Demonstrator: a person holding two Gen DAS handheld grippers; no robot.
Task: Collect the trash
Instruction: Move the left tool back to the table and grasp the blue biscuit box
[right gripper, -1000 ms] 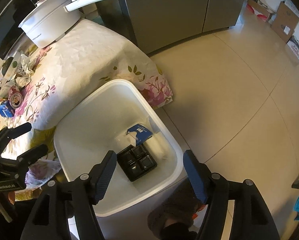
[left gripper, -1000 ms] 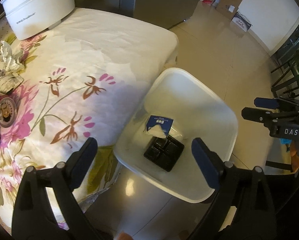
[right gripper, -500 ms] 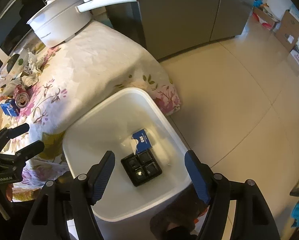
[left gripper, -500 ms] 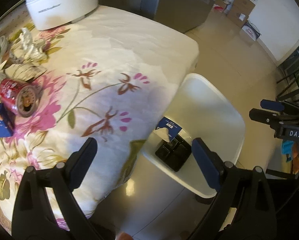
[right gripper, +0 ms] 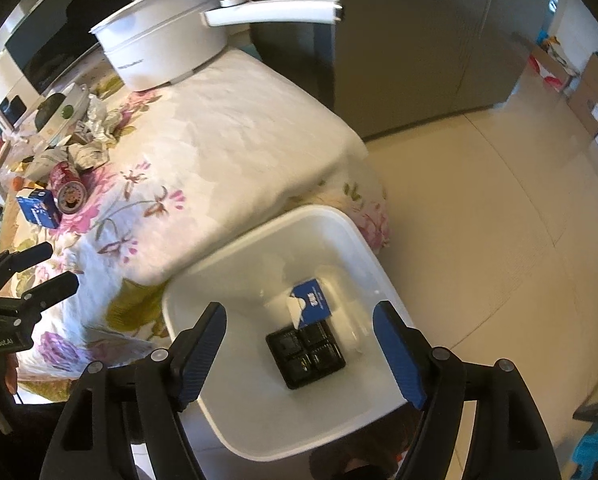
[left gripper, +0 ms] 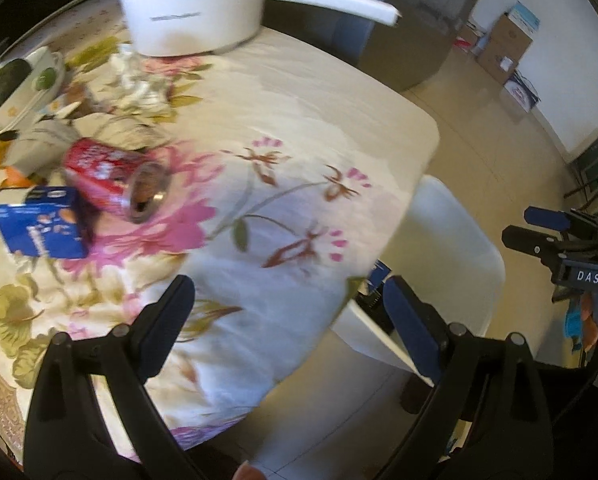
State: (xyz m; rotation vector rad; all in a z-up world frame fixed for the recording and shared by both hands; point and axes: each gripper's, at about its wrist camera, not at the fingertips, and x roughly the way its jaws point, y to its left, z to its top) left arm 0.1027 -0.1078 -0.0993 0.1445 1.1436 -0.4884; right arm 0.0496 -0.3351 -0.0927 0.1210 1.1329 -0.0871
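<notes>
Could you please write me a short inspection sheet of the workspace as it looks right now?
Surface: table under a floral cloth.
Job's things: white bin on the floor by the table corner holds a black tray and a blue packet; red can lies on its side beside a blue box; crumpled wrappers behind.
Clutter: white pot, bowl.
Grippers: left tongs open, empty; right tongs open, empty, above the bin.
Cables: nothing seen.
Surroundings: fridge, cardboard boxes, tiled floor.
</notes>
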